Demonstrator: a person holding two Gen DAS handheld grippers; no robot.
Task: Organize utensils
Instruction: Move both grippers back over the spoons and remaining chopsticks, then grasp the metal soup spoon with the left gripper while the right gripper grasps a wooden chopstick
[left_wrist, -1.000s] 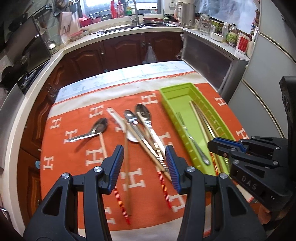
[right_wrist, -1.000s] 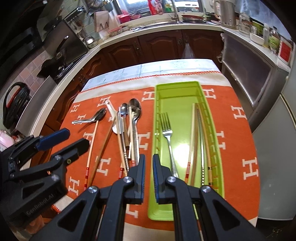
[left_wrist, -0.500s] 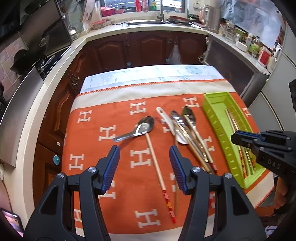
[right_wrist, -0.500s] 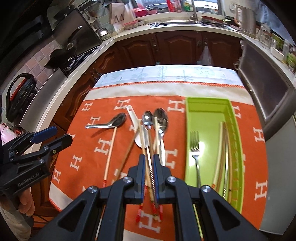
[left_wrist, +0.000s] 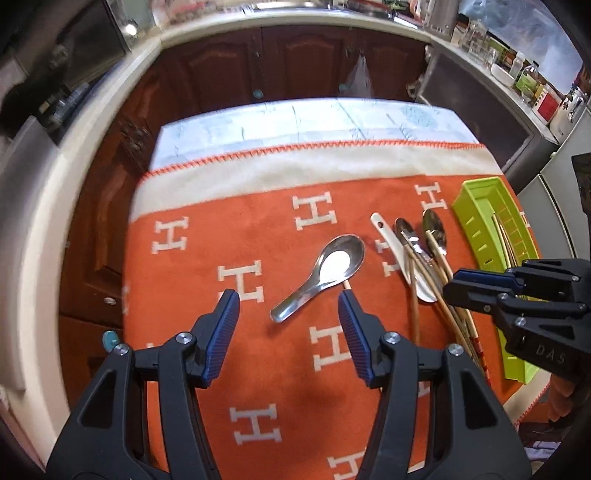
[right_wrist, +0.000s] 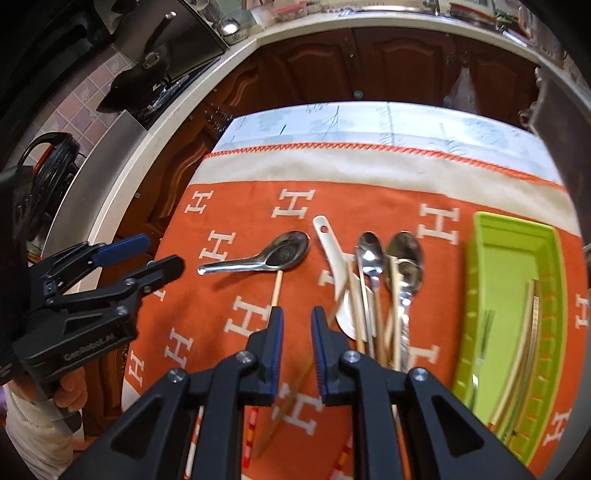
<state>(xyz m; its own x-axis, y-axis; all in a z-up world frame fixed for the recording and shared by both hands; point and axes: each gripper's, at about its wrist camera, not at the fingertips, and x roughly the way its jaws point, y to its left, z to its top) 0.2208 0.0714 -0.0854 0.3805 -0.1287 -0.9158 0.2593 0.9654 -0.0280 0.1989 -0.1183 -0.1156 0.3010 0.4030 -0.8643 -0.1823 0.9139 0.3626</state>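
A steel soup spoon (left_wrist: 325, 271) (right_wrist: 258, 256) lies alone on the orange cloth. My left gripper (left_wrist: 288, 328) is open and empty, hovering just short of the spoon's handle end. To the right lie a white ceramic spoon (left_wrist: 399, 254) (right_wrist: 334, 258), two metal spoons (right_wrist: 388, 258) and several chopsticks (right_wrist: 369, 317) in a pile. My right gripper (right_wrist: 297, 347) is slightly open and empty above the cloth, left of that pile. A green tray (right_wrist: 476, 295) (left_wrist: 476, 229) at the right holds a fork (right_wrist: 482, 343) and chopsticks.
The table is covered by an orange cloth (left_wrist: 221, 229) with white H marks. Dark wood cabinets (left_wrist: 295, 62) and a pale counter (left_wrist: 44, 177) curve around the far and left sides. A stove with a pan (right_wrist: 147, 77) sits at far left.
Both grippers moved left and lower toward the cloth. The left one now faces the lone steel spoon. The right gripper's jaws opened a little.
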